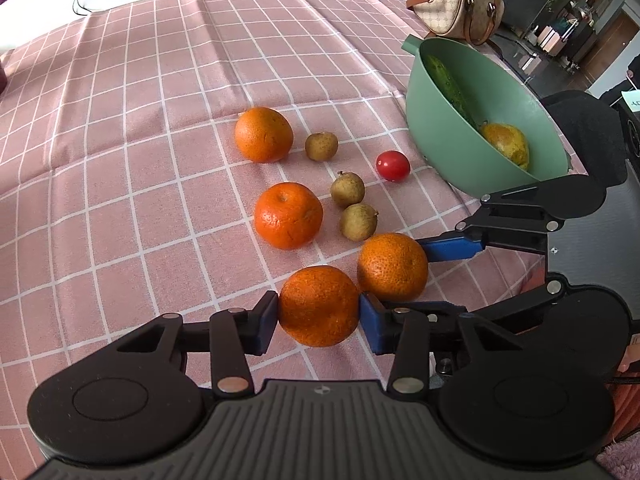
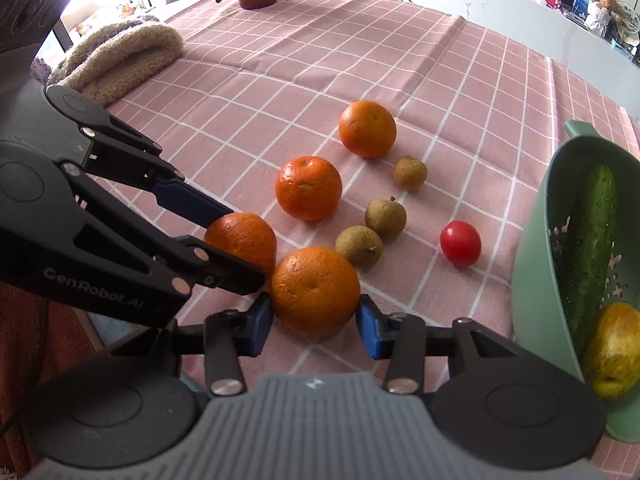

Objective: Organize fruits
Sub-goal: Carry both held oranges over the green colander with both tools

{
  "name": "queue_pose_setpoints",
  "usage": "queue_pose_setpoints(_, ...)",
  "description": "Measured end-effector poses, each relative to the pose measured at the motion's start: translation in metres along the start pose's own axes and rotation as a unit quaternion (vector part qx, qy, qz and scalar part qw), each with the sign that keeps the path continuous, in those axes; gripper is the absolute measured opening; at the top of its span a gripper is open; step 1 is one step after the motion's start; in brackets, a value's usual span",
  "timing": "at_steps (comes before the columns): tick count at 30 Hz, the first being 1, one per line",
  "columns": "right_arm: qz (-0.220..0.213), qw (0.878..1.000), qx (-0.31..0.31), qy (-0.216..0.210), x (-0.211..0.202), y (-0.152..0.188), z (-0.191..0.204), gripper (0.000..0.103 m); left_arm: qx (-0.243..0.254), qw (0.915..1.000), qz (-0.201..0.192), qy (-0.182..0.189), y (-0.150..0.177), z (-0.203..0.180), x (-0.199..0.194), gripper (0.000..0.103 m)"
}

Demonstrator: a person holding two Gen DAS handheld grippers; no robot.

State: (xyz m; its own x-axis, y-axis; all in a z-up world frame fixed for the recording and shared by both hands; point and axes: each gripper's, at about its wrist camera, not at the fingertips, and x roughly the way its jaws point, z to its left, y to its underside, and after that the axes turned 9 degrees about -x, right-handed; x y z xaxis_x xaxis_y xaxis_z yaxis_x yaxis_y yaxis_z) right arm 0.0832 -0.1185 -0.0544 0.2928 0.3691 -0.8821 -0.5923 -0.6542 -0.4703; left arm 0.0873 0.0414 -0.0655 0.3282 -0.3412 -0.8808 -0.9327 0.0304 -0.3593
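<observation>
each claw grips one orange: left claw (image 1: 319, 316) on near orange (image 1: 319, 306), right claw (image 2: 316, 318) on its neighbour (image 2: 315, 291); green bowl (image 1: 440, 148) holds cucumber (image 1: 446, 80) and pear (image 1: 506, 144); seven other fruits remain on the desk.

Four oranges (image 1: 264, 135) (image 1: 288, 216) (image 1: 393, 266) (image 1: 319, 306) on pink cloth, front two touching. Three small brown fruits (image 1: 321, 146) (image 1: 347, 189) (image 1: 358, 222) just beside them. Red tomato (image 1: 393, 165) near green bowl (image 1: 440, 136). Bowl tilted, holding cucumber (image 1: 448, 82) and yellow pear (image 1: 506, 144).
</observation>
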Motion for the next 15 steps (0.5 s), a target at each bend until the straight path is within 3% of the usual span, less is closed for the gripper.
queue_pose_setpoints(10,-0.007,1.000,-0.017,0.002,-0.033,0.005,0.004,0.042,-0.030,0.9992,-0.024,-0.011,-0.002,-0.014,-0.033,0.049)
queue_pose_setpoints(15,-0.012,0.999,-0.035,0.012,-0.059,0.007,-0.003,0.041,-0.020,0.9989,-0.041,-0.007,-0.012,-0.037,-0.049,0.049)
